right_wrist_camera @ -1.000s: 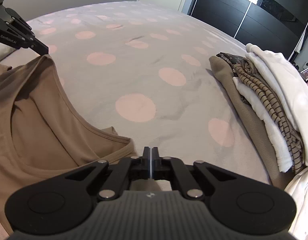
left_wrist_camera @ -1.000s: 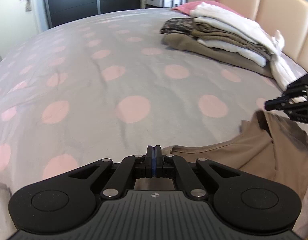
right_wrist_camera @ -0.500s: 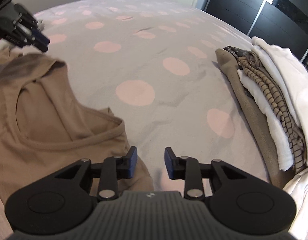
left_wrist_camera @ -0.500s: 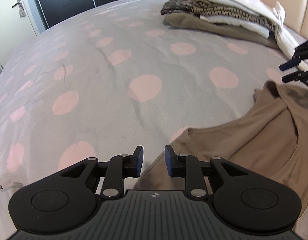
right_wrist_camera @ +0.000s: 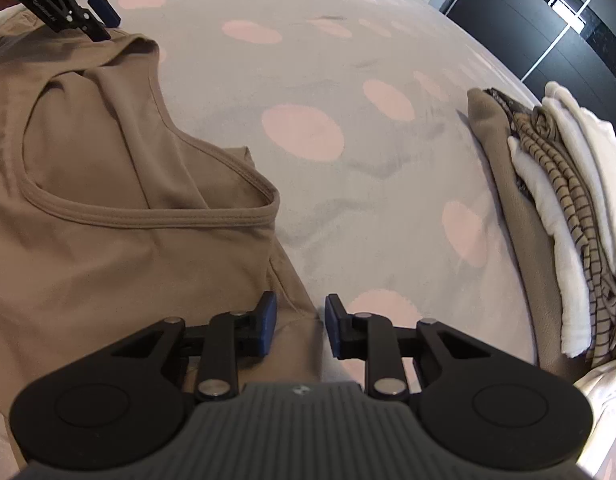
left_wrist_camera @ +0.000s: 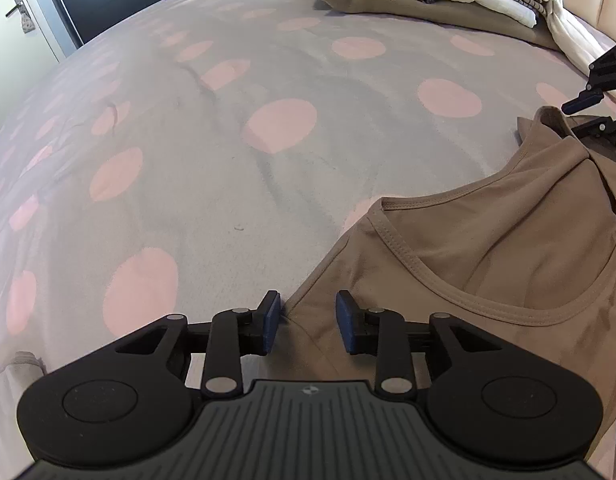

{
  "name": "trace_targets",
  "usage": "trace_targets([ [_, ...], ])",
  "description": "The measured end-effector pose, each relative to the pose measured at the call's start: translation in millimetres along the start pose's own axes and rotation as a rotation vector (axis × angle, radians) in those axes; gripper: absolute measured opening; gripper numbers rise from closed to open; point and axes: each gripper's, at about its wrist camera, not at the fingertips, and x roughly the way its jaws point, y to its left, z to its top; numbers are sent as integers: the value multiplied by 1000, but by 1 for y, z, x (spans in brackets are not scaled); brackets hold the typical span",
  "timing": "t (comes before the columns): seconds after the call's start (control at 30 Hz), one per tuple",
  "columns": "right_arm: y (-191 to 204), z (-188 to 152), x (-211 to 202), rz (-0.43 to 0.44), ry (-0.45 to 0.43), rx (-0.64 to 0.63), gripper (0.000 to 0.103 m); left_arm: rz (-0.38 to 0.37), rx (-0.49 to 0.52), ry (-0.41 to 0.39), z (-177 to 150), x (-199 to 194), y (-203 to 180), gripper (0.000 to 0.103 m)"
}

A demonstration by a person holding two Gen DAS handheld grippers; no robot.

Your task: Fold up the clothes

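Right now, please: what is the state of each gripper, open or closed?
Left gripper: open, holding nothing, over the edge of the tan top.
Right gripper: open, holding nothing, at the top's other edge.

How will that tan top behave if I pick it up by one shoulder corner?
Probably floppy: the tan top lies rumpled with soft folds near its neckline. It looks thin and likely light, so it should drape and hang long. Both tongs, left and right, are open over its edges; one-sided lifting may skew it.

Both wrist views skim low over the bed (left_wrist_camera: 268, 80), sharing the tan top (right_wrist_camera: 108, 240).
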Motion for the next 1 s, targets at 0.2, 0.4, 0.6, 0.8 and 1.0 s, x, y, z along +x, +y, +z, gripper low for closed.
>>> trace_targets([
  [0.2,1,3,2,31,30,24,7,-5,-25,5,-1,2,2,38],
  [0.4,2,5,-9,-34,15,18,5,-33,-161,11,-1,5,14,20],
  [0.6,-13,17,-39,-169,-53,103,5,17,-240,-80,9,-25,21,3],
  [0.8,-13,30,-87,-356,-168,155,5,140,-309,-260,17,-86,22,3],
  [1.0,-5,32,-166,-511,-331,223,5,246,-357,-452,20,-160,1,3],
])
